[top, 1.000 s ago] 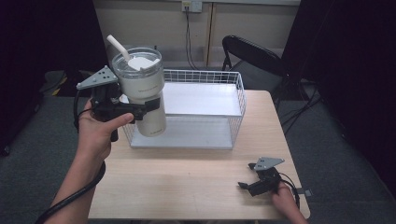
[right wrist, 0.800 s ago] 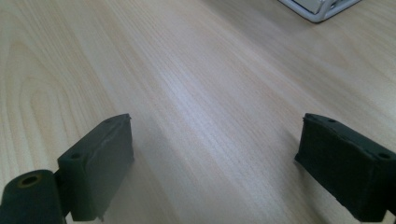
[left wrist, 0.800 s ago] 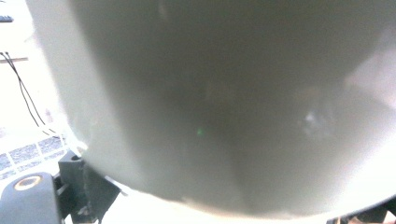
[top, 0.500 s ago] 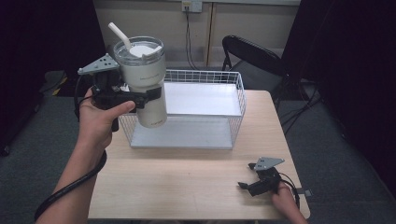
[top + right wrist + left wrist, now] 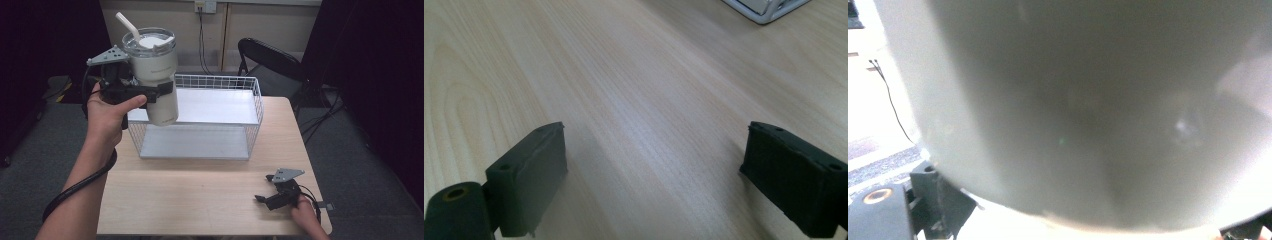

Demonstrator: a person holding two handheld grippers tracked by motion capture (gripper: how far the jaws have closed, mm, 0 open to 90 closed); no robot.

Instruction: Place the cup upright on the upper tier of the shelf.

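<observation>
A white tumbler [image 5: 152,65] with a clear lid and a white straw [image 5: 127,25] hangs upright in the air over the left end of a white wire basket [image 5: 257,100]. My left gripper [image 5: 161,95] is shut on its body from the left side. In the left gripper view the tumbler's wall [image 5: 1088,110] looms blurred and close, with one black finger [image 5: 940,200] against it at the lower left. My right gripper [image 5: 262,197] rests on the wooden table [image 5: 200,200] near the front right corner, its jaws [image 5: 654,170] open over bare wood.
The basket has a white floor and stands at the back half of the table. A black chair [image 5: 270,60] sits behind the table's far right. Cables hang from a wall socket [image 5: 205,6] at the back.
My left gripper has lifted the tumbler higher, so its base now hangs above the basket's rim. The right gripper has stayed put.
</observation>
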